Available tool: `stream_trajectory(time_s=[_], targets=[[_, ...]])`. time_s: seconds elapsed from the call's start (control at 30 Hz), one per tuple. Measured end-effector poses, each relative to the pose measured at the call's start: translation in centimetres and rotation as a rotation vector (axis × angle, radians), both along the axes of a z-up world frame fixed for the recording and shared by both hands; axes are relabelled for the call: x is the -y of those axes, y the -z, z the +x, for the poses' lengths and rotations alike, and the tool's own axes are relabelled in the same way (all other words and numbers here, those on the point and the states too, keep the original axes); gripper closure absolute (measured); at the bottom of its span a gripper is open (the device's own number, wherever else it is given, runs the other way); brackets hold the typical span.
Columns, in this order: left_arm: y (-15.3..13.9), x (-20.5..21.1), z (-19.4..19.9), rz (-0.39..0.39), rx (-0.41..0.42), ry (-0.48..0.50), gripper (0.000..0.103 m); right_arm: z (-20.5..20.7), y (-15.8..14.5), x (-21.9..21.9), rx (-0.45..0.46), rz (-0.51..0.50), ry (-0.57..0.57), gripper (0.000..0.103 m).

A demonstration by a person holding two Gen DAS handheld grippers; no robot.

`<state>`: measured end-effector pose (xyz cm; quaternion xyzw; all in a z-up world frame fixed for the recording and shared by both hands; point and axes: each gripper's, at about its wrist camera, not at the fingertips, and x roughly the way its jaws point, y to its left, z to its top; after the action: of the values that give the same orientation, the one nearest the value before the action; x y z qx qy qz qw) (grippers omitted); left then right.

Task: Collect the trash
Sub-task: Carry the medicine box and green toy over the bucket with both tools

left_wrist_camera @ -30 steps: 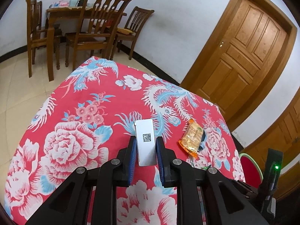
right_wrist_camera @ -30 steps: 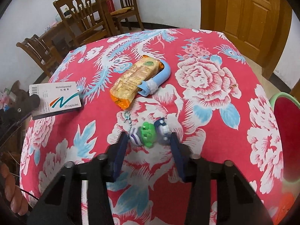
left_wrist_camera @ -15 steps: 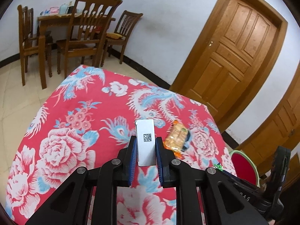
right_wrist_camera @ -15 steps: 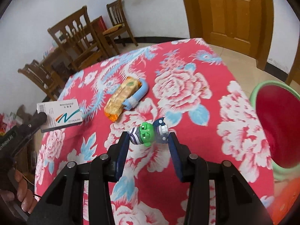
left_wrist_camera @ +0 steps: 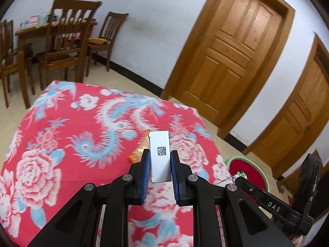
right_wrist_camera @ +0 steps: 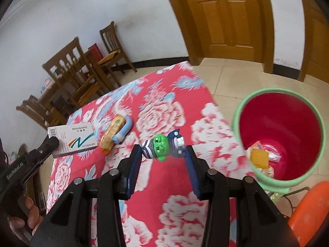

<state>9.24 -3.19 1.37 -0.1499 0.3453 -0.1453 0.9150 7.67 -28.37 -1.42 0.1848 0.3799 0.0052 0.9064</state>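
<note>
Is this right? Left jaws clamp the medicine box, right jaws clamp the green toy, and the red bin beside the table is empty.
Not quite: the red bin is not empty. The right wrist view shows wrappers lying at its bottom. The rest holds: the left gripper clamps the medicine box, and the right gripper clamps the green toy.

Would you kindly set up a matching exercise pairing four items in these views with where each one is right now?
Things:
1. medicine box
2. green toy figure
3. orange snack packet
4. yellow wrapper

Places:
A. lying on the floral tablecloth
B. inside the red bin
C. clamped in the left hand-held gripper
D. clamped in the right hand-held gripper

Pairs: 1-C, 2-D, 3-A, 4-B
</note>
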Motion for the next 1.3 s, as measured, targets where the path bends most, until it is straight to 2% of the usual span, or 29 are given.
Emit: stream_trajectory(time_s=[0.37,0.7,0.93,1.3], targets=[[-1.2,7.5,0.3,0.023,0.015,0.158,0.084,-2.5,-0.6,6.5,0.025,0.026,0.144,0.058],[-0.8,14.4,0.7,0.051,-0.008,0.289,0.084,-4.3,0.9,11.7,0.0,0.057,0.255,0.057],[0.1,19.3,0.7,0.074,-0.028,0.38,0.084,-5.1,2.2,14.3,-0.023,0.077,0.305,0.057],[3.2,25.9,1.1,0.13,-0.091,0.502,0.084,-5.8,4.6,18.4,-0.074,0.117,0.376,0.056]])
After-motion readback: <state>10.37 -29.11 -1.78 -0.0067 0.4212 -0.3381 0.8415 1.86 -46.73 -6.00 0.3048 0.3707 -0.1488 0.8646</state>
